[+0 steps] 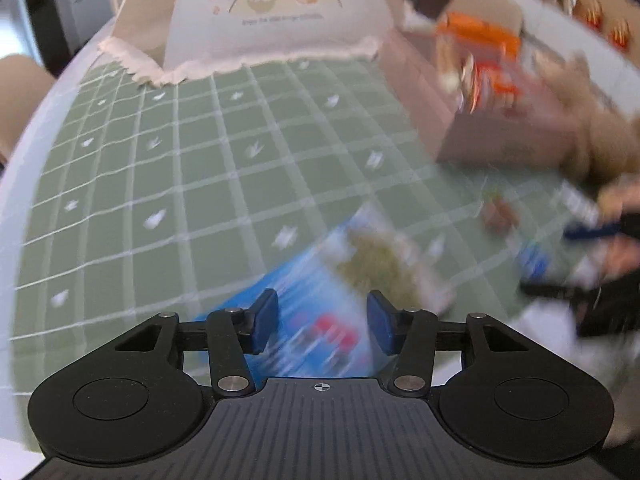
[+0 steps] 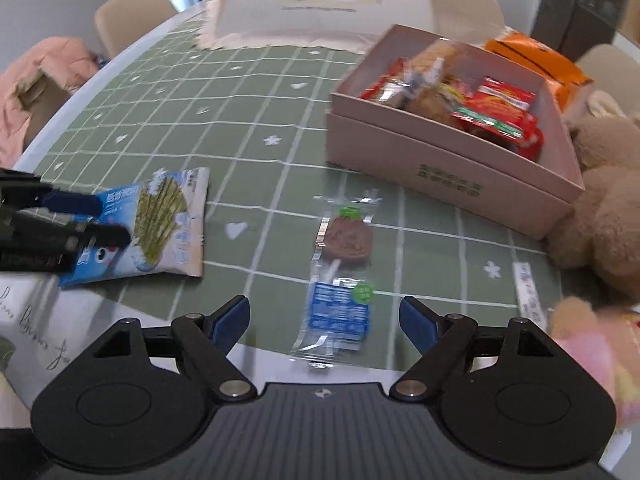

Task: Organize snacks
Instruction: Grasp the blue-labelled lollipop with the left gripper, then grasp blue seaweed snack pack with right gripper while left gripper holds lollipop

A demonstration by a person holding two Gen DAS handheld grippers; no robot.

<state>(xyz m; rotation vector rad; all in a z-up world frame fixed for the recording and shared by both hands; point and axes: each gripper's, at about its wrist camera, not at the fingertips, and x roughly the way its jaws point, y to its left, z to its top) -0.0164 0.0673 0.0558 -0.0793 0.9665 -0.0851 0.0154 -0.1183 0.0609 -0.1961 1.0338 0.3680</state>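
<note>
A blue snack packet [image 2: 160, 220] with green sticks printed on it lies flat on the green checked tablecloth [image 2: 256, 128]. My left gripper [image 1: 323, 320] hovers over the packet's blue end [image 1: 320, 292], open, its pads wide apart and clear of it; the right wrist view shows the left gripper [image 2: 112, 218] at the packet's left edge. A chocolate lollipop [image 2: 346, 236] in a clear wrapper with a blue label lies before my right gripper [image 2: 324, 316], which is open above the label end. The pink box [image 2: 452, 160] holds several red and brown snacks.
An orange packet [image 2: 536, 60] sits behind the box. A tan plush bear [image 2: 612, 216] leans at the box's right. A white mesh food cover [image 2: 320, 0] stands at the table's far side. A small white sachet [image 2: 528, 292] lies near the right edge. Chairs ring the table.
</note>
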